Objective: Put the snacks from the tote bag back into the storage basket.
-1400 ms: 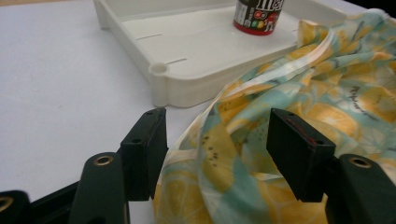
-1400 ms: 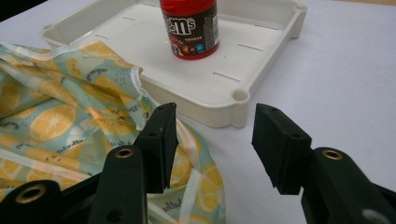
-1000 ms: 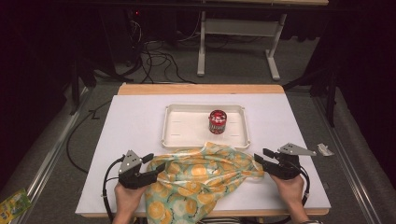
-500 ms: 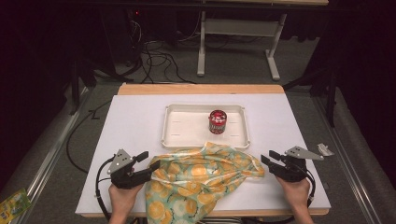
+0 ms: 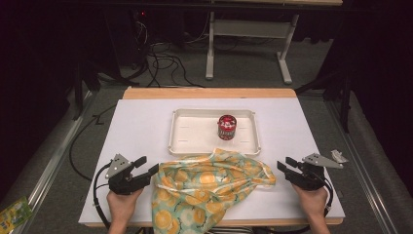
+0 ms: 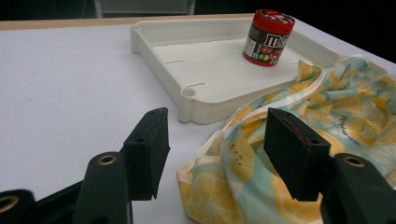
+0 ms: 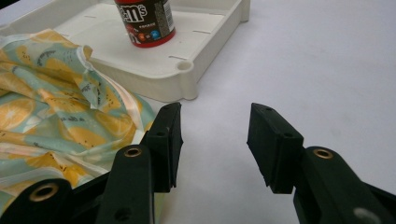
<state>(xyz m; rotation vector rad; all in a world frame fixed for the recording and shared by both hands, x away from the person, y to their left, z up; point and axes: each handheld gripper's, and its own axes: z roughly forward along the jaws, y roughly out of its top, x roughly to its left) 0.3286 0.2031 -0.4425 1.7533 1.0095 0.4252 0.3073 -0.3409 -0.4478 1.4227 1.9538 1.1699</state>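
On the white table [image 5: 141, 126], a crumpled lemon-print cloth [image 5: 209, 187] lies just in front of the tray [image 5: 185, 131] holding a red can [image 5: 226, 127], between the left gripper [image 5: 148, 166] and right gripper [image 5: 285, 165], both wide and empty.

High view looks forward and down from above the near table [image 5: 146, 126] edge, while left and right gripper views sit low and close at opposite sides, facing inward; all three share the patterned cloth [image 5: 209, 187], white tray [image 5: 195, 146] and red jar [image 5: 226, 126].
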